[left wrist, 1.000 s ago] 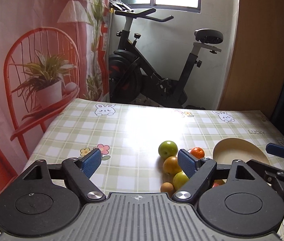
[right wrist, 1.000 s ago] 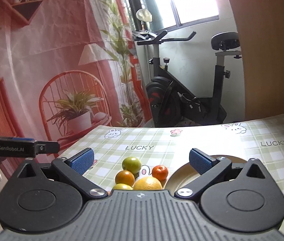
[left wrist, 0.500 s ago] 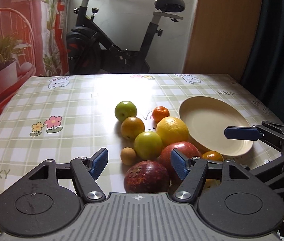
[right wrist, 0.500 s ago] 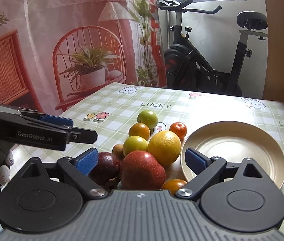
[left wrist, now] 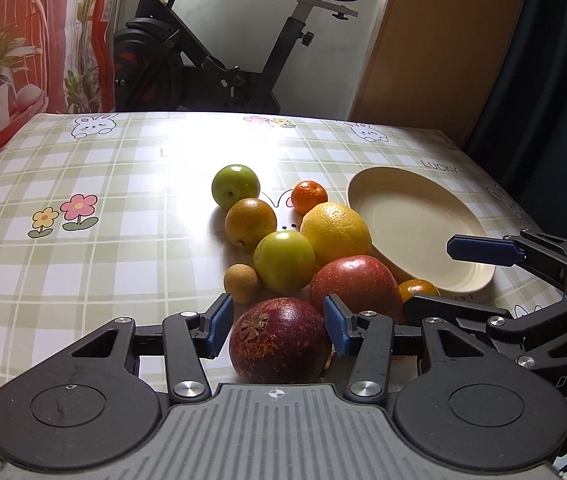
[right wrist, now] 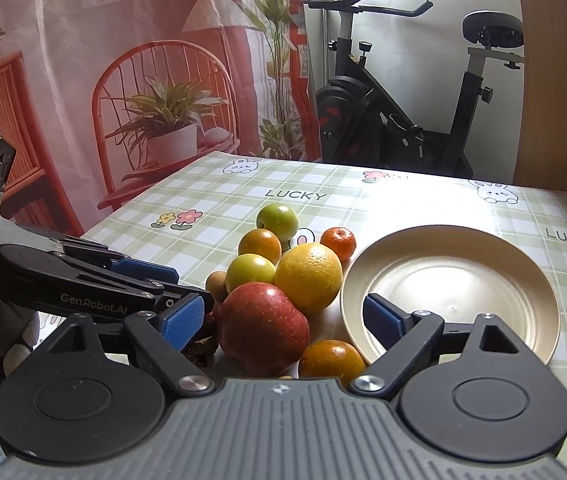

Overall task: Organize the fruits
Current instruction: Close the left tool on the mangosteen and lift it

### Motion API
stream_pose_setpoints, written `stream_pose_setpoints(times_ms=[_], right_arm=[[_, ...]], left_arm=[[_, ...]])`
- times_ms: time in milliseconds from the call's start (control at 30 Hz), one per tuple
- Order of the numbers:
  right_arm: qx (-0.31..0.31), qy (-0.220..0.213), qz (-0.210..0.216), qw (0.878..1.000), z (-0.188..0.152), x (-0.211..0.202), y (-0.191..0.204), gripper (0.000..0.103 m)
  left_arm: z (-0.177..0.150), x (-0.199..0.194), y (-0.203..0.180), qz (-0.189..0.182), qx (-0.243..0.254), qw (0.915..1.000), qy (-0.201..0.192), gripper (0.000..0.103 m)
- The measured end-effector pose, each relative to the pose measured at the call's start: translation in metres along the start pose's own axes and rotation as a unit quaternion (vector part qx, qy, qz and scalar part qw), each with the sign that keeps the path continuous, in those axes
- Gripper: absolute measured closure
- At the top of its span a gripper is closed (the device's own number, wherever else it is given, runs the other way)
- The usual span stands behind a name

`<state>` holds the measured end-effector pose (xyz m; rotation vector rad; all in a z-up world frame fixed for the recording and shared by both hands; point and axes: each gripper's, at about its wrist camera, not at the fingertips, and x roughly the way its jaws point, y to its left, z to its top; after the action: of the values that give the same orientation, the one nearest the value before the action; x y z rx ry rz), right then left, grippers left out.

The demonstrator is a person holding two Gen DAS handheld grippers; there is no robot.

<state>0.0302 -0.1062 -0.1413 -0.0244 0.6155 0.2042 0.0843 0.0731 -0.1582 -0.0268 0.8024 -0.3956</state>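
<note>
Now our left claw has narrowed around the mangosteen, pads not visibly pressing; right claw gapes over the apple.

tablecloth: "LUCKY" | left gripper: "GenRobot.AI"

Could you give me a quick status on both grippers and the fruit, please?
Left gripper closing around the mangosteen, not yet gripping. Right gripper open, closing around the apple. Plate empty. Nothing blocking.
</note>
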Motion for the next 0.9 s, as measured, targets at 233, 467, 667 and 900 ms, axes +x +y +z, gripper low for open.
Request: stream_pose_setpoints(times_ms=[233,467,667,900], right_arm=[[-0.025,0.003,0.013,1.0,0.001,0.002,0.011,0.016],[-0.071,0.016,0.048,0.996,0.003,0.01,0.033,0.022],[-0.122,0.034,0.089,0.988,0.005,0.023,0.058,0.025],[-0.16,0.071,0.12,0.977,0.004,0.049,0.08,0.03]], left_arm=[[-0.001,-0.011,0.022,0.0,-0.047,0.9989,-0.008,0.05],[-0.004,-0.018,0.033,-0.002,-0.065,0.9978,-0.007,0.049],[-0.009,-0.026,0.04,0.005,-0.067,0.9977,-0.001,0.049],[-0.013,-0.033,0.058,0.024,-0.09,0.9956,0.001,0.05]])
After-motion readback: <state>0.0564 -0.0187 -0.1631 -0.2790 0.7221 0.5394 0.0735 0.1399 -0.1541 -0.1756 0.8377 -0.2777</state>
